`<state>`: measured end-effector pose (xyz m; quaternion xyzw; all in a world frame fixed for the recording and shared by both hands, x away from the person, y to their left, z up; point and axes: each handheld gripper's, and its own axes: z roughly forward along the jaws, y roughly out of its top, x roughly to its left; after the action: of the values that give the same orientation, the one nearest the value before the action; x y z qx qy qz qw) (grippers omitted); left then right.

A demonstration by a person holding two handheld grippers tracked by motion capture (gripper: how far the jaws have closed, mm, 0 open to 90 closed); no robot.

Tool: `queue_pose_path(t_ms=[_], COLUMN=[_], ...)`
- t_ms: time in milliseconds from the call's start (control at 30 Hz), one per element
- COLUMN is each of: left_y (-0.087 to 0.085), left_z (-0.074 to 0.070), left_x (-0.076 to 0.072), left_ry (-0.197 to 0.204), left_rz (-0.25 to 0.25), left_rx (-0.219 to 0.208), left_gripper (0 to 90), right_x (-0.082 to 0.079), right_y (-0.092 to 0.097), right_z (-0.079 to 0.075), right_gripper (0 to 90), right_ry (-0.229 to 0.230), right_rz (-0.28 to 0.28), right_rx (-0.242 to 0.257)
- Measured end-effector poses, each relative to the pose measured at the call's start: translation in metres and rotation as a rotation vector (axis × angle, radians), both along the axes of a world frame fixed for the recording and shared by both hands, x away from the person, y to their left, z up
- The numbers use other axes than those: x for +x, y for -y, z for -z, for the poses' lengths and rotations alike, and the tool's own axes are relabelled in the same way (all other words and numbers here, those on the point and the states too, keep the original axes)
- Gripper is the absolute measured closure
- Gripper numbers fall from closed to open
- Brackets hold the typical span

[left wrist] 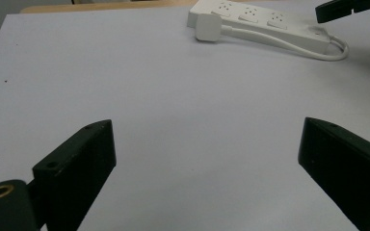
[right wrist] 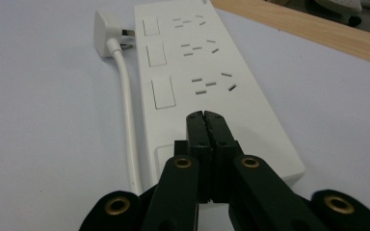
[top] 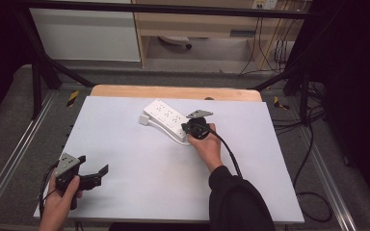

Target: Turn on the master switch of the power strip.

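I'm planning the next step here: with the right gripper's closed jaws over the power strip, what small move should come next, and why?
Probably press the shut right gripper down onto the nearest switch of the power strip. Its closed tips hover over the strip just short of that switch, while the left gripper waits open, far away.

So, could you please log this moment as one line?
right tool: shut, over power strip | left tool: open, above bare table | plug: beside strip

R gripper [right wrist: 206, 118], jaws together, tips over white power strip [right wrist: 250, 120] w/ plug [right wrist: 105, 29] alongside.
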<state>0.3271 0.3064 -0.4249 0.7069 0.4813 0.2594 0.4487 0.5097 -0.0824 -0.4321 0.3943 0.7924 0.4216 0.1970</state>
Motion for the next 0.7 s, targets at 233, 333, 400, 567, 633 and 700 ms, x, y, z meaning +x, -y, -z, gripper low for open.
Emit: queue_pose_path(t_ms=[233, 333, 400, 567, 633, 700], left_y=[-0.001, -0.001, 0.0, 0.0, -0.001, 0.0], left_z=[-0.001, -0.001, -0.001, -0.001, -0.001, 0.0], left_x=[0.0, -0.001, -0.001, 0.0, 0.0, 0.0], left_ry=[0.01, 0.007, 0.007, 0.006, 0.003, -0.001], left_rz=[-0.001, -0.001, 0.001, -0.002, 0.0, 0.005], left_rx=[-0.007, -0.008, -0.006, -0.008, -0.006, -0.01], left_gripper=[5.9, 5.9, 5.9, 5.9, 5.9, 5.9], right_x=[-0.001, 0.0, 0.0, 0.001, 0.002, 0.004], right_y=[0.001, 0.004, 0.006, 0.011, 0.013, 0.015], right_z=[-0.005, -0.009, -0.012, -0.016, -0.017, -0.017], right_gripper=[90.0, 85.6, 81.9, 61.5, 53.7, 42.6], right_ry=[0.006, 0.013, 0.007, -0.01, -0.017, -0.031], right_rz=[-0.005, 0.005, 0.018, 0.051, 0.067, 0.081], right_rx=[0.014, 0.017, 0.03, 0.043, 0.048, 0.052])
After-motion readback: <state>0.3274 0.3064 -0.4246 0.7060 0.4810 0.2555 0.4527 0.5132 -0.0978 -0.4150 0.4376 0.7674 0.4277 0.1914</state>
